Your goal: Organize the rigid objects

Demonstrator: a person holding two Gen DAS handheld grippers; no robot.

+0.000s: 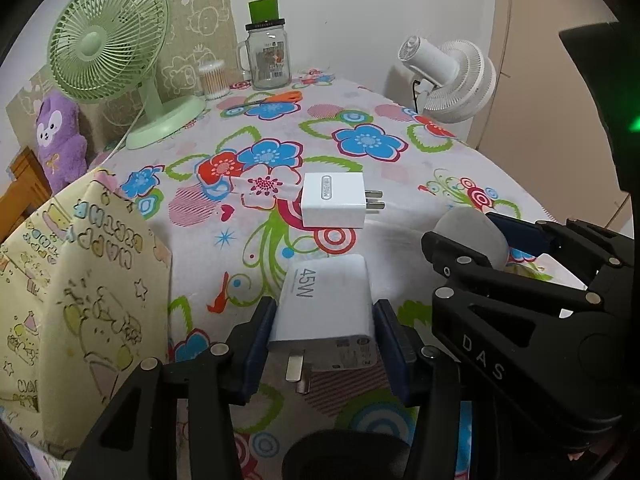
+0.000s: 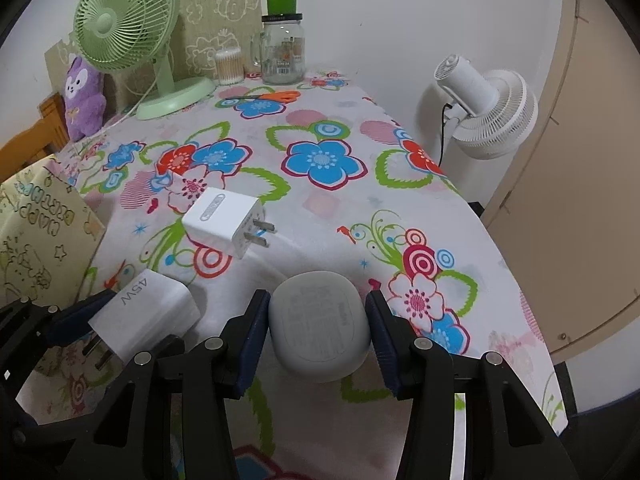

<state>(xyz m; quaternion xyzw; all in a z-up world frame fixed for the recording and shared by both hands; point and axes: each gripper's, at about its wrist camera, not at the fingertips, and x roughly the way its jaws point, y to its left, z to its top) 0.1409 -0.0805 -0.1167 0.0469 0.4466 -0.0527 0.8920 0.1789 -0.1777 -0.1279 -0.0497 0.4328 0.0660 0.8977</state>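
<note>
Both grabs look done: left gripper (image 1: pixel 324 332) has its jaws clamped on the 45W charger (image 1: pixel 326 308), right gripper (image 2: pixel 318 324) squeezes the grey case (image 2: pixel 320 326), both at the desk's (image 2: pixel 320 128) near edge. Next, carry them somewhere; maybe the bag (image 1: pixel 76 280)?

Both views are evenly and softly lit from above, bright enough that the flowered tablecloth (image 1: pixel 360 120) keeps strong colour. Shadows are faint, just a soft grey patch beside the white charger (image 2: pixel 224 226). Fisheye bending curves the table edges and wall, and dark vignette fills the corners (a green glow (image 1: pixel 635 124) shows at the left view's right edge). Focus is sharp, with no motion blur
</note>
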